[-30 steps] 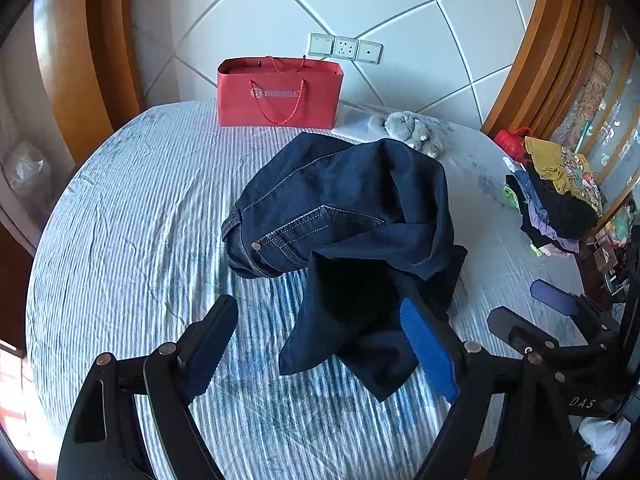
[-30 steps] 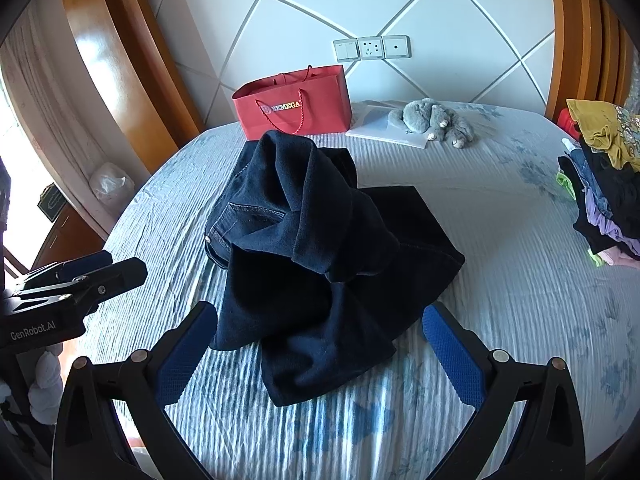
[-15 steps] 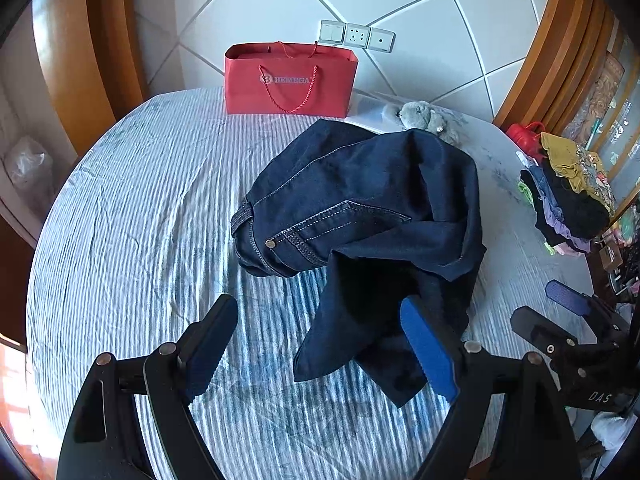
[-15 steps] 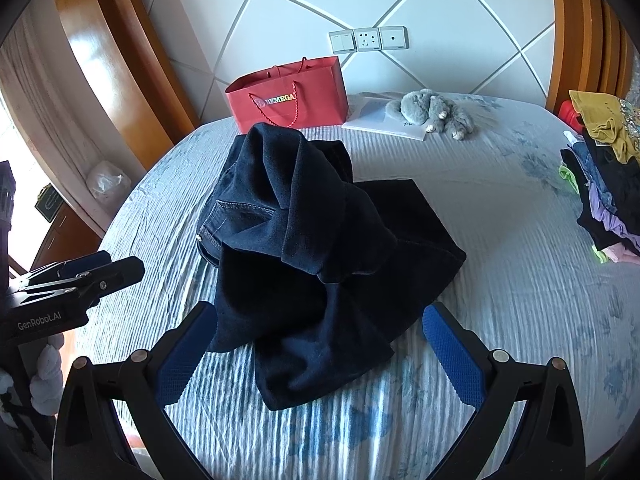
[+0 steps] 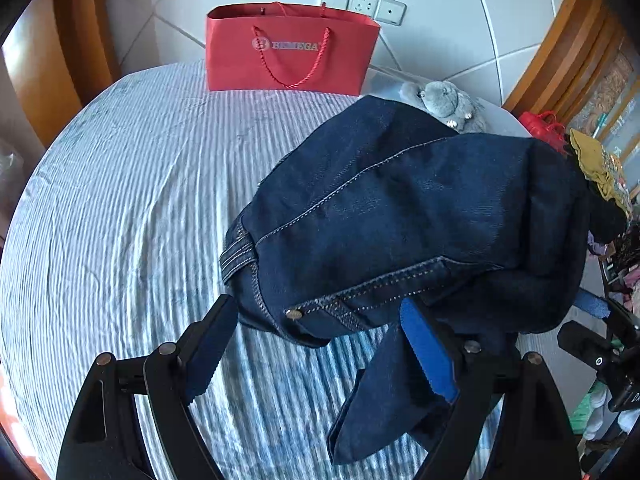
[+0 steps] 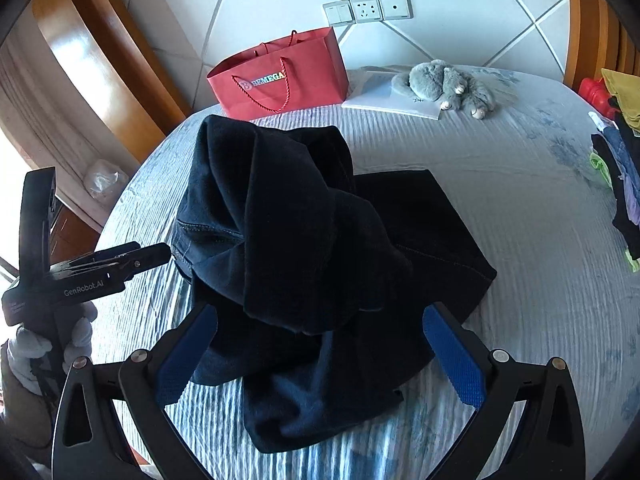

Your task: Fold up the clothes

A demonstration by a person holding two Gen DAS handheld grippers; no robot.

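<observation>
Denim jeans (image 5: 400,216) heaped mid-bed (image 5: 120,208), striped sheet bare leftward

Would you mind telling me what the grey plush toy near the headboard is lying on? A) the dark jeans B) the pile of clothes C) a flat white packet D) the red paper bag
C: in the right wrist view the grey plush toy lies on a flat white packet beside the red paper bag, apart from the dark jeans.

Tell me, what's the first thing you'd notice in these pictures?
A crumpled heap of dark blue jeans fills the middle of the striped bed, just ahead of both open claws. Behind it, a bright red paper bag stands against the wall, with a grey plush toy lying to its right.
</observation>
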